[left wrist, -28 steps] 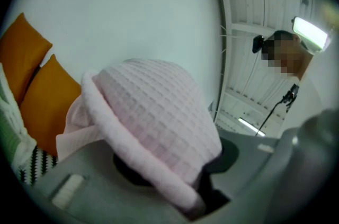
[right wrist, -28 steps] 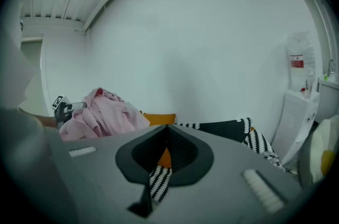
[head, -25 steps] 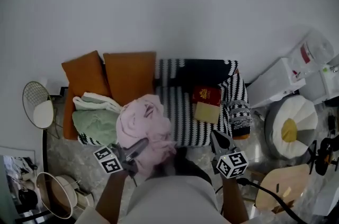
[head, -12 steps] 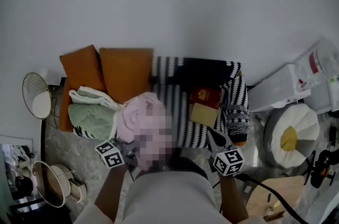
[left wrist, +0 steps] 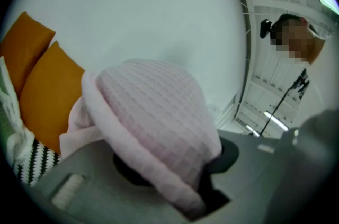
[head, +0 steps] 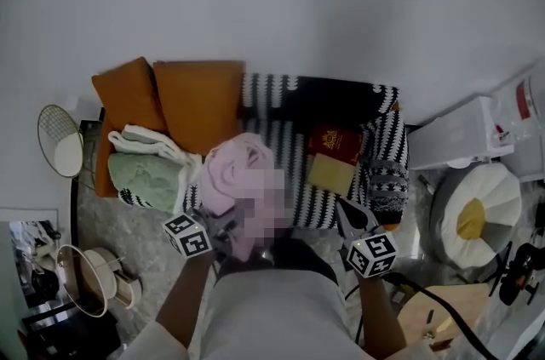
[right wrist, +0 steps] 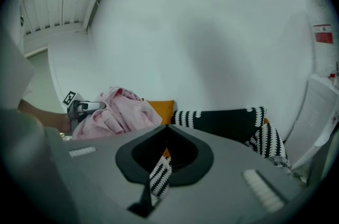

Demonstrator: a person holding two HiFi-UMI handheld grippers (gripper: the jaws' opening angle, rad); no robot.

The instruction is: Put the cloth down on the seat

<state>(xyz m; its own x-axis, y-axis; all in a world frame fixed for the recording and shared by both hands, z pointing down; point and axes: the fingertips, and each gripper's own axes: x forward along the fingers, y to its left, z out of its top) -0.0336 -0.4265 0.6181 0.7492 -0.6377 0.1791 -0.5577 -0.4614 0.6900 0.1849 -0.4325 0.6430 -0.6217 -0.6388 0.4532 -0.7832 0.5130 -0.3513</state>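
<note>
Pink cloth [head: 237, 171] hangs bunched from the left gripper [head: 226, 222], whose jaws are clamped on a thick fold of it, over the front left part of the seat [head: 294, 147] (whether it already rests on the black-and-white striped cover I cannot tell). Two orange cushions [head: 197, 99] lean at the seat's back left, and a green cloth [head: 145, 180] lies just beside the pink one. A red book [head: 334, 141] lies further right. The right gripper [right wrist: 166, 127] hovers near the seat's front edge, jaws pressed together on nothing.
</note>
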